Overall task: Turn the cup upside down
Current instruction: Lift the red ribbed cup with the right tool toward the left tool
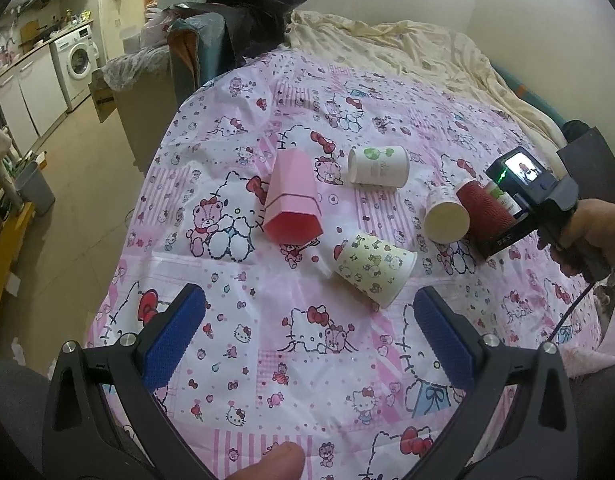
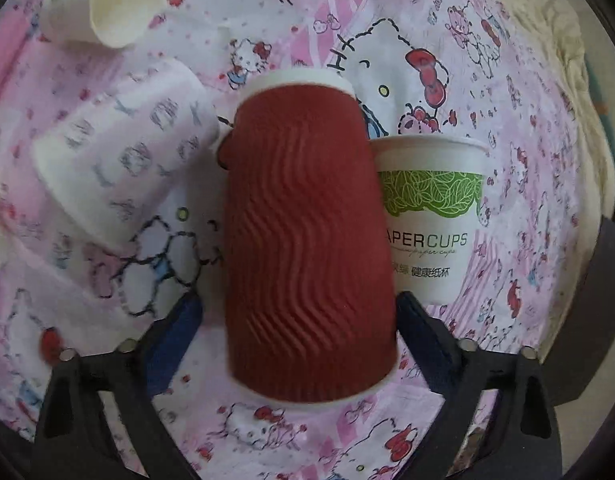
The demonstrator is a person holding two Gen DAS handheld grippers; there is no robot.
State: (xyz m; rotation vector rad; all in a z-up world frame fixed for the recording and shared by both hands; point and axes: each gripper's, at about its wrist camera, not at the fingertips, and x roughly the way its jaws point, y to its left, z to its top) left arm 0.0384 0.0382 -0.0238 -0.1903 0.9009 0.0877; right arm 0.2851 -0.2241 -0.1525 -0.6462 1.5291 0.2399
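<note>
Red cup (image 2: 307, 240) hides right gripper (image 2: 303, 344) pads; contact unclear. Patterned cup (image 2: 123, 168) blurred. Green-print cup (image 1: 503, 200) mostly hidden.

Left tongs (image 1: 309, 332) spread wide above patterned cloth (image 1: 267, 360), five cups scattered, red cup (image 1: 485, 210) between right tongs (image 1: 503, 216)

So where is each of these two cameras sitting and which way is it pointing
Left wrist: on the left gripper, open above the pink cartoon-print tablecloth, facing scattered paper cups; a thumb and the right hand show.
Right wrist: on the right gripper, fingers flanking the dark red ribbed paper cup.
Shared: that red cup, the green-leaf white paper cup and the tablecloth.
</note>
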